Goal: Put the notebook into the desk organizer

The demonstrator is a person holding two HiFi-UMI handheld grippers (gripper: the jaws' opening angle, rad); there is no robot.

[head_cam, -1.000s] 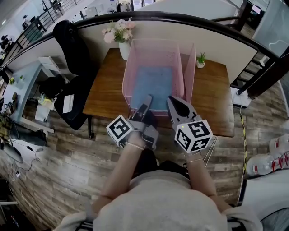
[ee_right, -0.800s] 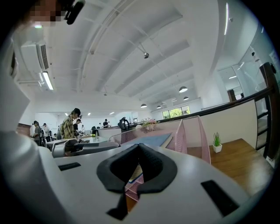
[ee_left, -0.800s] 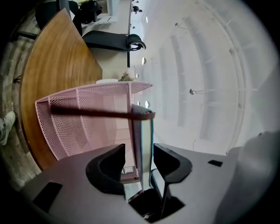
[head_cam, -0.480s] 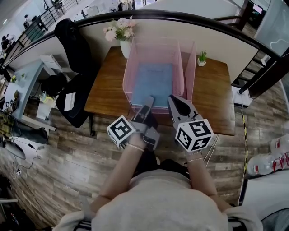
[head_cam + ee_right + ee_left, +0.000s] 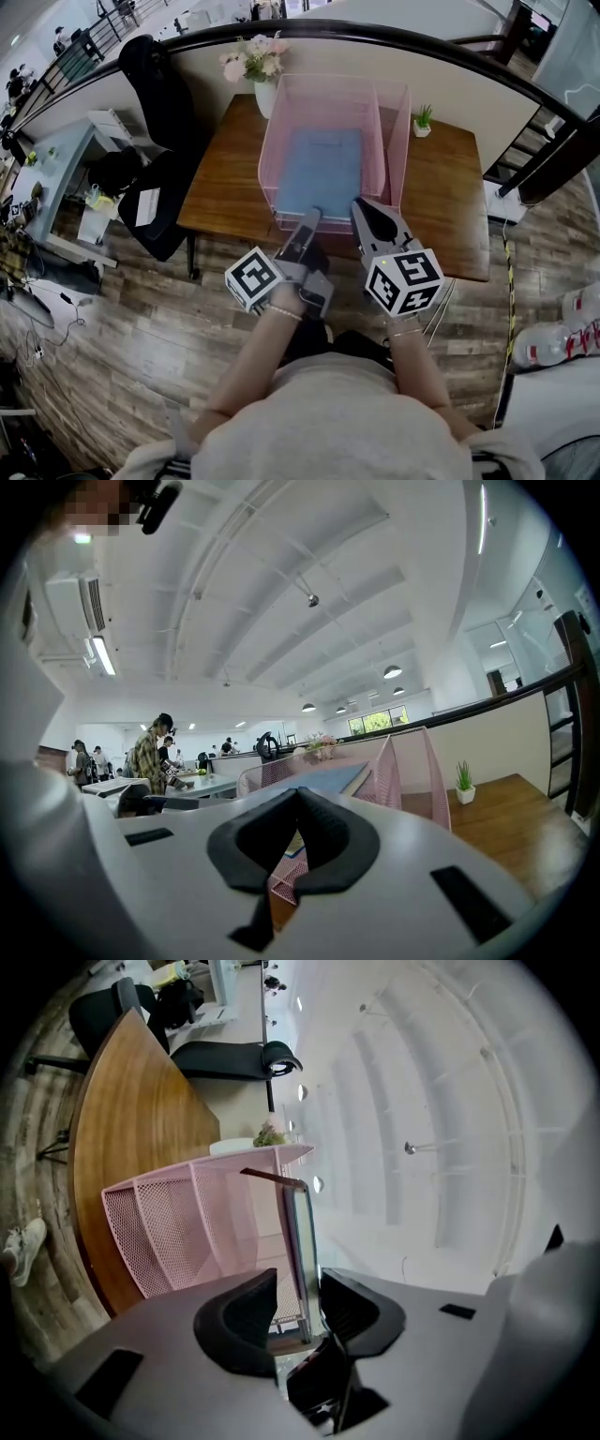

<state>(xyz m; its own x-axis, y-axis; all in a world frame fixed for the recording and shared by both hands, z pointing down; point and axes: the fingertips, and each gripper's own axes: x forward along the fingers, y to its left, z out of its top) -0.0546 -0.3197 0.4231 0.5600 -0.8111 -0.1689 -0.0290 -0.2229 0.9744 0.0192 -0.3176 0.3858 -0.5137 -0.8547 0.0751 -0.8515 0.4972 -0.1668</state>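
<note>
Slid a shade deeper since a second ago, judging by the blue cover against the pink walls, and eased forward with it at the near edge of the table (image 5: 450,197) by the left gripper (image 5: 312,217). Just been closing its tongs, and now pinching narrowly the near edge of the notebook (image 5: 323,169), seen edge-on between the pads. Just beside, over the same near edge, the right gripper (image 5: 362,208) with tongs pressed together on nothing, touching no object. Further in, lying cover-up in the wide left compartment of the desk organizer (image 5: 274,141), with the narrow right compartment bare; cannot tell whether the far end rests on the mesh floor or hangs above it. Beyond, along the table's far edge, a vase of flowers (image 5: 251,66) just beside the organizer's far left corner and a small potted plant (image 5: 424,120) near its far right. Likely troubles from here: letting go with the near edge raised and dropping it askew over the front wall; pushing on and shoving the light mesh box into the vase; snagging a pad on the front wall while backing out.
</note>
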